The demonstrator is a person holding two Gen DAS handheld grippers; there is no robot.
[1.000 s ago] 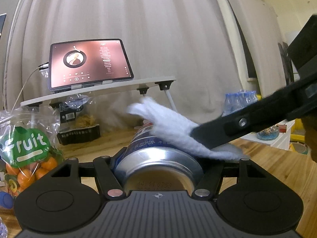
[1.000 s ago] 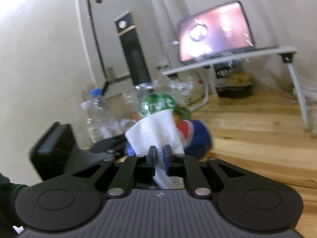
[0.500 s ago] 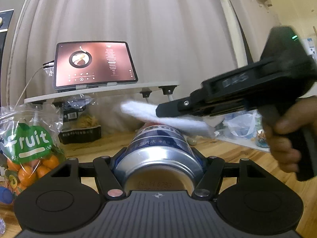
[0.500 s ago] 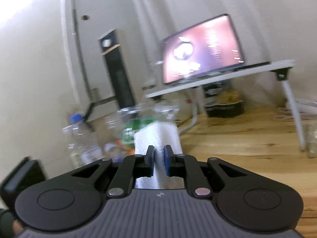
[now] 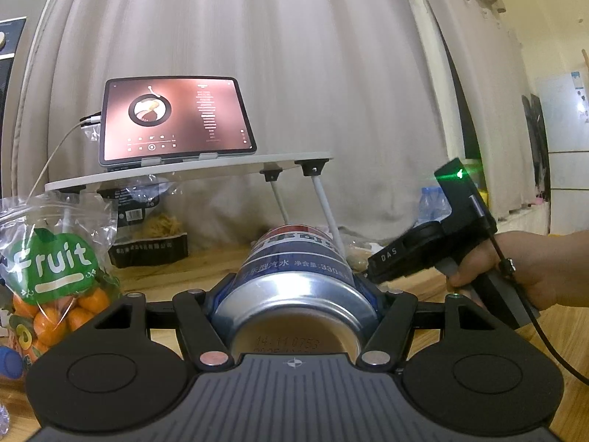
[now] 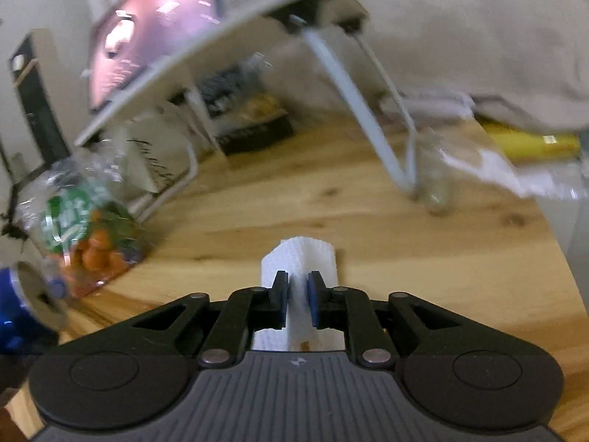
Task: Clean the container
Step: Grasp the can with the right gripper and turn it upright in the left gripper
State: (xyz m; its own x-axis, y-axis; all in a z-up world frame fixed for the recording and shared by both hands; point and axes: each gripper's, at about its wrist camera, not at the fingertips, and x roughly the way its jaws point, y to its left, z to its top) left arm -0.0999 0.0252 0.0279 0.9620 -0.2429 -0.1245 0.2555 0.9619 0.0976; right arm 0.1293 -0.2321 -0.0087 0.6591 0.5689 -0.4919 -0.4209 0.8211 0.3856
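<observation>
My left gripper (image 5: 294, 294) is shut on a blue soda can (image 5: 294, 269), held lying with its silver base toward the camera. The can also shows at the far left edge of the right wrist view (image 6: 22, 302). My right gripper (image 6: 297, 291) is shut on a folded white paper towel (image 6: 300, 258) and holds it over the wooden table, apart from the can. In the left wrist view the right gripper's body (image 5: 441, 246) sits to the right of the can, held by a hand; the towel is hidden there.
A bag of oranges marked "fruit" (image 5: 51, 276) stands left of the can. A small white stand (image 5: 191, 173) with a lit tablet (image 5: 173, 121) is behind. A clear glass jar (image 6: 436, 176) and crumpled paper (image 6: 515, 173) lie by the stand's legs. Wooden tabletop (image 6: 331, 213) below.
My right gripper has lifted the towel off the top of the can and swung down to the can's right side. The can stays held in my left gripper.
</observation>
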